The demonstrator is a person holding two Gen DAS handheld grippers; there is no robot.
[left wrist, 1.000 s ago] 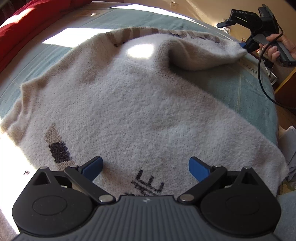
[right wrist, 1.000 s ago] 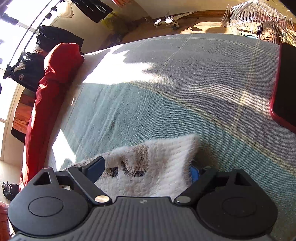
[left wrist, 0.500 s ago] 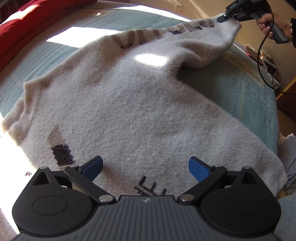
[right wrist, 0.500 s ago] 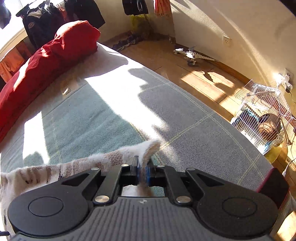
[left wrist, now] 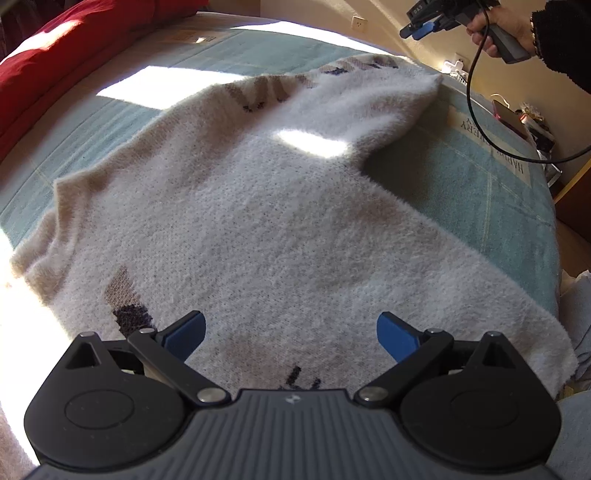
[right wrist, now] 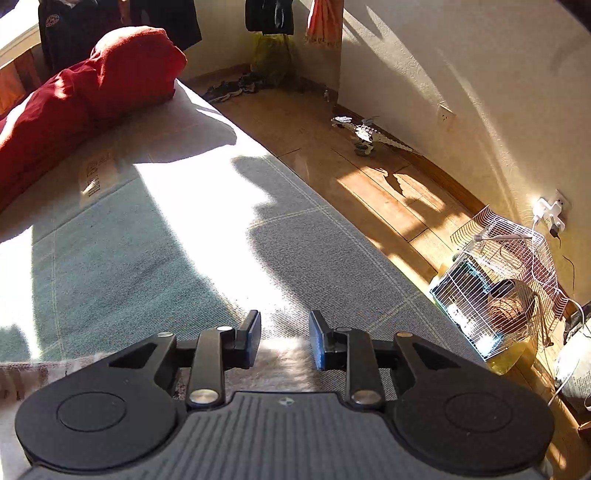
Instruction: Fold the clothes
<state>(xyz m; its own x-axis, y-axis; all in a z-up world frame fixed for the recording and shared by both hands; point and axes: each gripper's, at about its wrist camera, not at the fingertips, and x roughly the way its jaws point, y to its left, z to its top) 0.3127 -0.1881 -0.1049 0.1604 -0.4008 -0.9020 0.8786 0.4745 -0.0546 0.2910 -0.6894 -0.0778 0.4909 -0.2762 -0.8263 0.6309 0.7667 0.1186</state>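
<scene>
A fuzzy cream sweater (left wrist: 277,221) with brown and dark patterns lies spread on the teal bed cover (left wrist: 480,192). Its sleeve (left wrist: 388,99) stretches to the far right, resting on the bed. My left gripper (left wrist: 291,328) hovers open over the sweater's near part with nothing between its blue pads. A hand holds my right gripper (left wrist: 421,29) in the air above the sleeve's end. In the right wrist view the right gripper (right wrist: 284,328) has its jaws opening. The sweater's cream fabric (right wrist: 284,365) lies below them, and the pads are not pressing on it.
A red duvet (right wrist: 92,92) is bunched along the far edge of the bed. Beyond the bed's right edge is wooden floor with a toy dinosaur (right wrist: 364,134) and a wire cage (right wrist: 498,280) by the wall. A black cable (left wrist: 476,110) hangs from the right gripper.
The right gripper shut on the sleeve's end, lifted it up and away, then let it go. The sleeve has dropped onto the bed. The left gripper has stayed in place, open.
</scene>
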